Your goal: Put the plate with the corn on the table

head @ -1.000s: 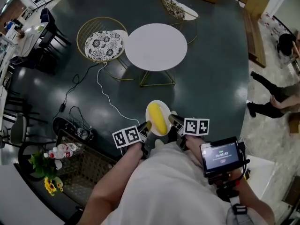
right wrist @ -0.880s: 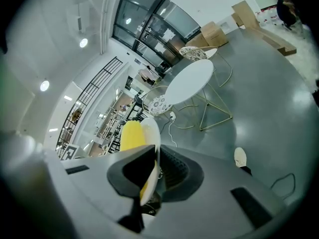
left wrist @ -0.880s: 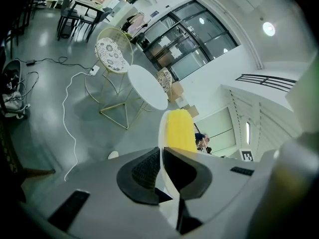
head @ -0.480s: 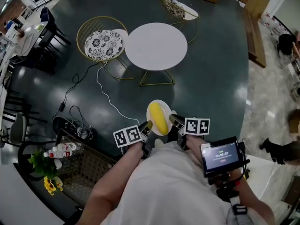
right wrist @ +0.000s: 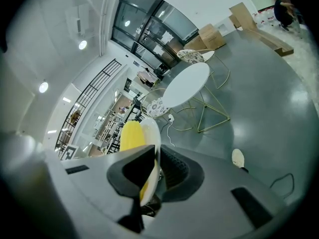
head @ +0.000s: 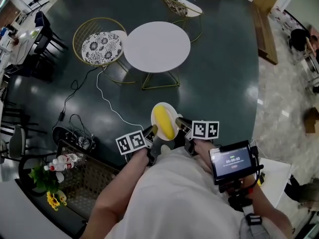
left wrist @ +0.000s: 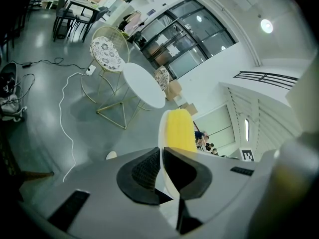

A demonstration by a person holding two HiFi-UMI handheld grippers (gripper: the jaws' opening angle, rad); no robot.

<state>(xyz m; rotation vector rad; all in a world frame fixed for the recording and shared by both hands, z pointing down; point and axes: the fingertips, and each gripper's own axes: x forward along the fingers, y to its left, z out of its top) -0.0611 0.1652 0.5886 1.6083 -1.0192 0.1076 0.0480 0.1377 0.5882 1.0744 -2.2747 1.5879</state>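
Observation:
A white plate (head: pixel 170 112) carrying a yellow corn cob (head: pixel 163 122) is held in the air over the dark floor, between both grippers. My left gripper (head: pixel 153 130) is shut on the plate's left rim, and my right gripper (head: pixel 177 122) is shut on its right rim. In the left gripper view the plate (left wrist: pixel 161 133) stands edge-on between the black pads with the corn (left wrist: pixel 179 129) just to its right. The right gripper view shows the plate (right wrist: pixel 151 133) and the corn (right wrist: pixel 130 134) the same way. The round white table (head: pixel 157 40) stands further ahead, its top bare.
A gold wire chair with a patterned cushion (head: pixel 101 47) stands left of the table, a second chair (head: pixel 178 1) behind it. A white cable (head: pixel 105 103) runs over the floor. A black basket with bottles (head: pixel 75 163) and flowers (head: pixel 50 188) lies at lower left.
The plate with the corn and both grippers have shifted slightly forward and left toward the table. Both grips stay unchanged.

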